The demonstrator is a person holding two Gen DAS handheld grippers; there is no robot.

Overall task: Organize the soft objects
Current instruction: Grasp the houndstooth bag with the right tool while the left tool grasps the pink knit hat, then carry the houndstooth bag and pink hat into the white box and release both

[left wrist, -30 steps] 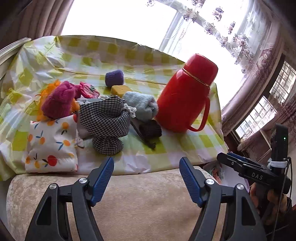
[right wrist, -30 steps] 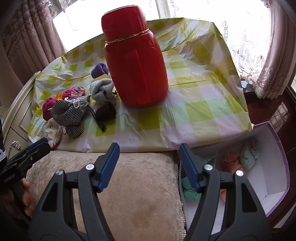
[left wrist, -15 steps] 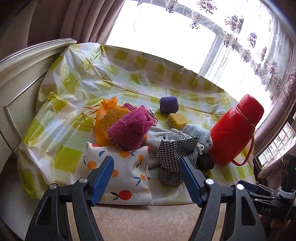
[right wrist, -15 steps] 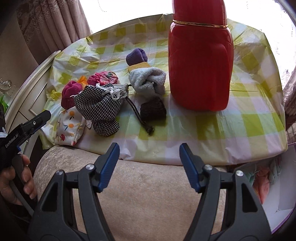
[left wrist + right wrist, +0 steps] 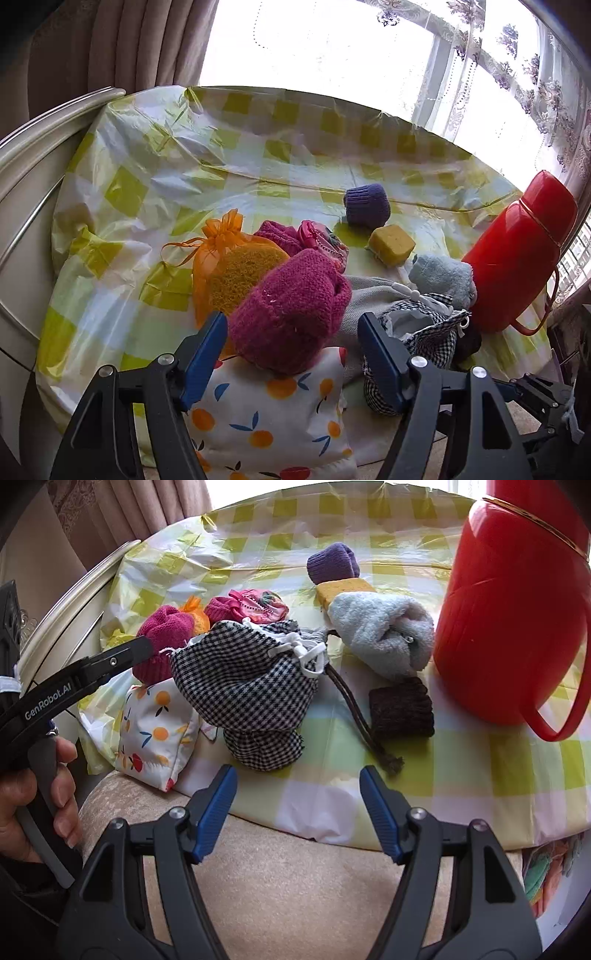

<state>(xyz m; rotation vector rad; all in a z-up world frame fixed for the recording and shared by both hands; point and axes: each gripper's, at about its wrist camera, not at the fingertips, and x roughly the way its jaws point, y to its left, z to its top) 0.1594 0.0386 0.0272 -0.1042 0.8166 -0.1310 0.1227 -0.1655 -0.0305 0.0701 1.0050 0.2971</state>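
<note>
Left gripper [image 5: 291, 354] hangs with its fingers spread and gripping nothing; the magenta knit hat [image 5: 291, 314] sits right between them in view, atop the fruit-print pouch [image 5: 266, 417], contact unclear. Right gripper [image 5: 298, 812] is released too, empty, the checked drawstring bag [image 5: 251, 690] at 12 o'clock of its fingers, near the bench [image 5: 461, 771] edge. The bag's mouth gapes, contents hidden. An orange mesh bag [image 5: 225, 266] holds a yellow scrubber. Red thermos [image 5: 513, 609] stands at 2 o'clock.
</note>
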